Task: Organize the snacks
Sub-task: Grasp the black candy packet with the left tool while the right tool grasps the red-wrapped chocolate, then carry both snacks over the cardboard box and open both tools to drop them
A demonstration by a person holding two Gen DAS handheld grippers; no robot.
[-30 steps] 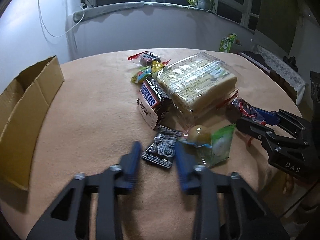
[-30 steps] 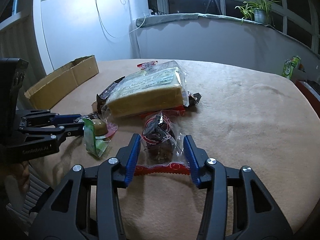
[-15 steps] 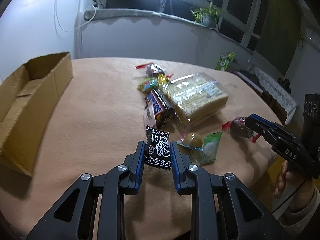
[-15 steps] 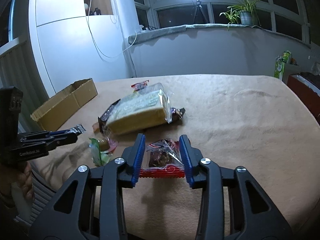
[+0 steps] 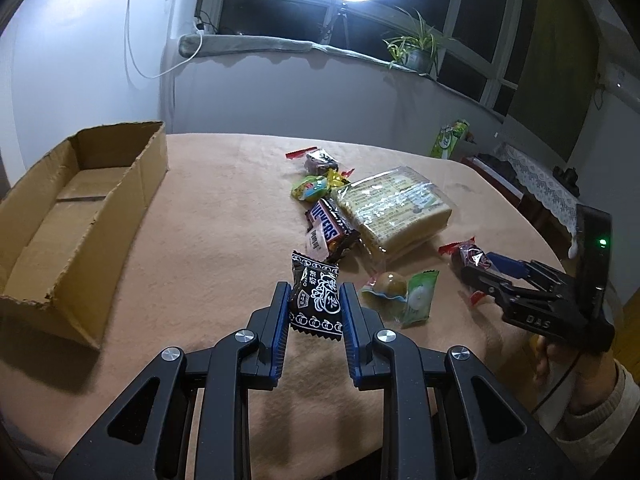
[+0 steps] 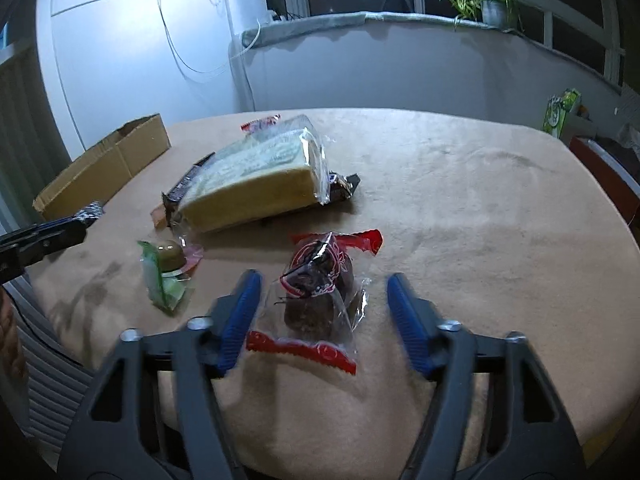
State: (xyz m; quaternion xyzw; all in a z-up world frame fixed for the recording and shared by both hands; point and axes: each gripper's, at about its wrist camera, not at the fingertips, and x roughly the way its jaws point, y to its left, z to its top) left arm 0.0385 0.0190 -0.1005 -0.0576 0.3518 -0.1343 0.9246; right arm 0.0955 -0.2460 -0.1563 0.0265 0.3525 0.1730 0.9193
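Observation:
My left gripper (image 5: 314, 300) is shut on a black snack packet (image 5: 316, 300) and holds it above the table. An open cardboard box (image 5: 76, 216) lies to its left and also shows in the right wrist view (image 6: 108, 164). My right gripper (image 6: 322, 292) is open, its jaws wide on either side of a clear red-edged packet with a dark cake (image 6: 318, 300) that lies on the table. That packet shows in the left wrist view (image 5: 468, 256) at the right gripper's (image 5: 480, 272) tips. The left gripper shows in the right wrist view (image 6: 82, 222).
A pile of snacks lies mid-table: a big wrapped cake (image 5: 396, 208), a Snickers bar (image 5: 330, 228), small candies (image 5: 314, 186), a jelly cup and green packet (image 5: 404, 292). The table (image 6: 480, 220) is covered in beige cloth. The near edge is close.
My left gripper shut on the black packet and lifted it. My right gripper closed on the red-edged packet, then opened wide, and the packet lies on the table.

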